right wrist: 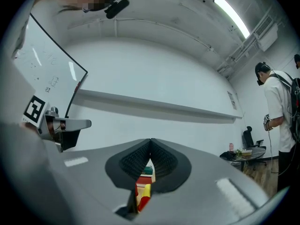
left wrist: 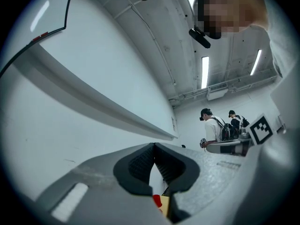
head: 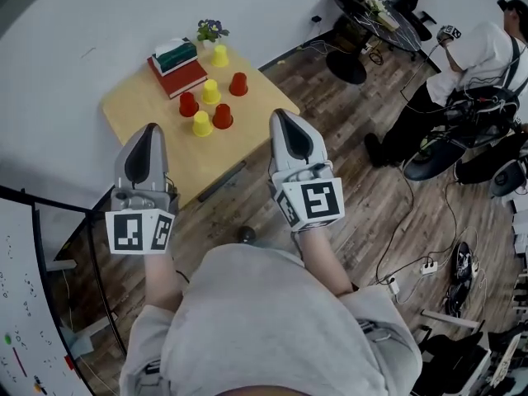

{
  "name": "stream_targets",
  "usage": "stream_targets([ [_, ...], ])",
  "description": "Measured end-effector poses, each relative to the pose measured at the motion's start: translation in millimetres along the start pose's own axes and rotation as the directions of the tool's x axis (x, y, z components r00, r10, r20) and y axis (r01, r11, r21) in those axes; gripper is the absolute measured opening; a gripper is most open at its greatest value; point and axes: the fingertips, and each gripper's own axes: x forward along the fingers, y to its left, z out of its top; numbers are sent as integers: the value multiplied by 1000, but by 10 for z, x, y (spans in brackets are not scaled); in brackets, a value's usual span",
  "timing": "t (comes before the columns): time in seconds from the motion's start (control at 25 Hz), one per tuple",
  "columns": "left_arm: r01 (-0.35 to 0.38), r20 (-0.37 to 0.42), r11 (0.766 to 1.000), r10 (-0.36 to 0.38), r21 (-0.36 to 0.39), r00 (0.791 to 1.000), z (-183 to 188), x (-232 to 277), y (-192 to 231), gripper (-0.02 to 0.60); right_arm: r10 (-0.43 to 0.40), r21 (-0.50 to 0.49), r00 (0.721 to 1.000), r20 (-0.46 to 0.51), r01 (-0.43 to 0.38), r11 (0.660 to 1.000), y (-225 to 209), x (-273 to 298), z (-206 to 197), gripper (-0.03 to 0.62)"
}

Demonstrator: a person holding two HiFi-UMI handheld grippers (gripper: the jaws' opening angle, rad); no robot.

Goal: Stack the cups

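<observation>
Six cups stand apart on a small wooden table (head: 239, 151). The three yellow cups (head: 202, 124) (head: 211, 91) (head: 219, 55) and three red cups (head: 223, 116) (head: 188, 104) (head: 238, 84) are all upside down. My left gripper (head: 150, 128) hovers short of the table's near left edge, shut and empty. My right gripper (head: 279, 114) hovers at the near right edge, also shut and empty. In the left gripper view the left gripper (left wrist: 153, 145) has its pads together, with a sliver of a red cup (left wrist: 156, 200) below them. The right gripper (right wrist: 151, 139) looks the same in its own view, above a yellow cup (right wrist: 146, 191).
A green tissue box (head: 176, 54) lies on red books (head: 183, 78) at the table's back, next to a small plant (head: 211, 30). A whiteboard (head: 25, 304) stands at left. Cables (head: 412, 262) cross the wood floor; a person (head: 462, 73) and a dark round table (head: 375, 15) are at right.
</observation>
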Motion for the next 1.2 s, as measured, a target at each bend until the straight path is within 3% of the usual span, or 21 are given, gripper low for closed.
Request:
stream_targets([
  [0.56,-65,-34,998,65,15,997,-215,410,27,5,60,60,998,-10,-60,996,-362,443,-241,3],
  [1.2,-17,-66,1000,15,-23,998,-568,1088,307,5,40,82,993,-110,-31,996,-568,1038,-702,3],
])
